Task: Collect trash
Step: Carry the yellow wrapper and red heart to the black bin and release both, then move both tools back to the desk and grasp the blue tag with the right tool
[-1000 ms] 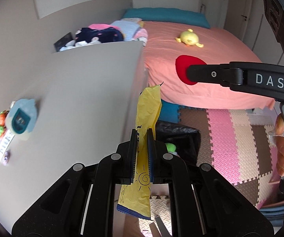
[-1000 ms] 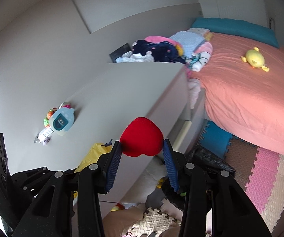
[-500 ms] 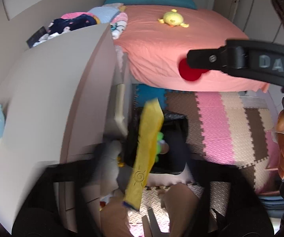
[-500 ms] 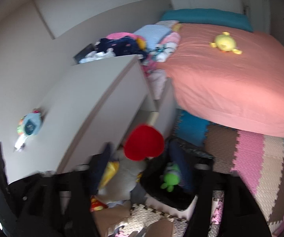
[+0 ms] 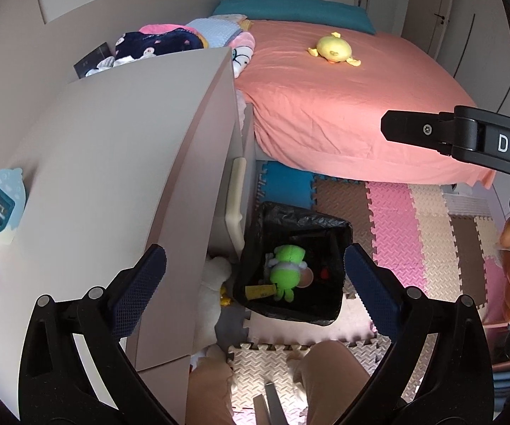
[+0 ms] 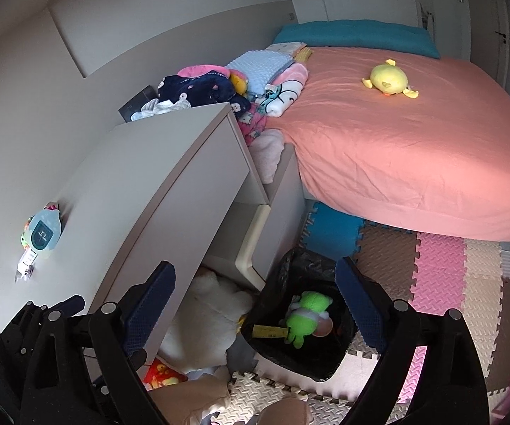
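A bin lined with a black bag (image 5: 301, 216) stands on the floor beside the white dresser. In it lie a green plush toy (image 5: 286, 269), a yellow wrapper (image 5: 260, 290) and a small red piece (image 5: 324, 272). My left gripper (image 5: 251, 262) hangs above the bin, open, with nothing between its blue pads. In the right wrist view the bin (image 6: 325, 372) shows the green plush (image 6: 306, 313) and the yellow wrapper (image 6: 269, 331). My right gripper (image 6: 255, 276) is open and empty above it. One finger of the right gripper (image 5: 432, 131) crosses the left wrist view at the right.
The white dresser (image 5: 113, 163) rises on the left with a blue clock-like toy (image 5: 1, 209) on top. A bed with a salmon sheet (image 5: 343, 113) carries a yellow duck plush (image 5: 332, 49). Foam puzzle mats (image 5: 414, 248) cover the floor. A white plush (image 6: 205, 318) lies by the dresser. A person's knees (image 5: 332, 372) are below.
Both grippers opened. The yellow wrapper left the left gripper and the red soft piece left the right one; both fell toward the bin. Both hands came down nearer the bin.
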Demonstrator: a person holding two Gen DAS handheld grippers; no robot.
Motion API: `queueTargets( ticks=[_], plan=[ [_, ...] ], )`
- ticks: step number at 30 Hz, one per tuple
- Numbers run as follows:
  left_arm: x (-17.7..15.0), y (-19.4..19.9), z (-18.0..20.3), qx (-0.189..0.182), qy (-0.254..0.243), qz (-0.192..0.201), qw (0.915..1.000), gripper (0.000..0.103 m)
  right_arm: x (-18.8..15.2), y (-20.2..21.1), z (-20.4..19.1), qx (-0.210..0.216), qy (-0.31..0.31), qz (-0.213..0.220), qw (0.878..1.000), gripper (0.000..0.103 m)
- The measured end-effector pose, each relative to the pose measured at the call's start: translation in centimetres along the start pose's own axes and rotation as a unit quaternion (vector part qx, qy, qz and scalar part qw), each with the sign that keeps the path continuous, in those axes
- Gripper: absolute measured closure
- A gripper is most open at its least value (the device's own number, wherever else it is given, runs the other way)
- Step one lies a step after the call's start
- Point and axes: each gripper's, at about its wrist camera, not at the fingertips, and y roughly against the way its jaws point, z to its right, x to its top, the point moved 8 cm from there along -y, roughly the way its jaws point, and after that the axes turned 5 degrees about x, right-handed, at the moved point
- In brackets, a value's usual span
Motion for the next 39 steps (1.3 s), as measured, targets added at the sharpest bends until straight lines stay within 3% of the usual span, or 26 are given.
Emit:
queueTargets(
  ticks=[9,16,39],
  plan=[
    [-0.3,0.8,-1.4,0.001,0.011,0.004,0.9999,0.006,-0.1,-0.3,-2.0,0.015,0.011,-0.008,1.0,0.011],
    [-0.4,1.9,-4.8,0.012,0.034,0.011,0.9993,0.006,0.3,-1.1,-6.4,0.04,0.04,-0.017,0.998,0.011],
    [-5.6,4.6,-27.0,0.091,0.144,-0.006,0.9854,0.006,-1.0,-8.9,-28.8,0.131,0.142,-0.09,0.977,0.011]
  ],
)
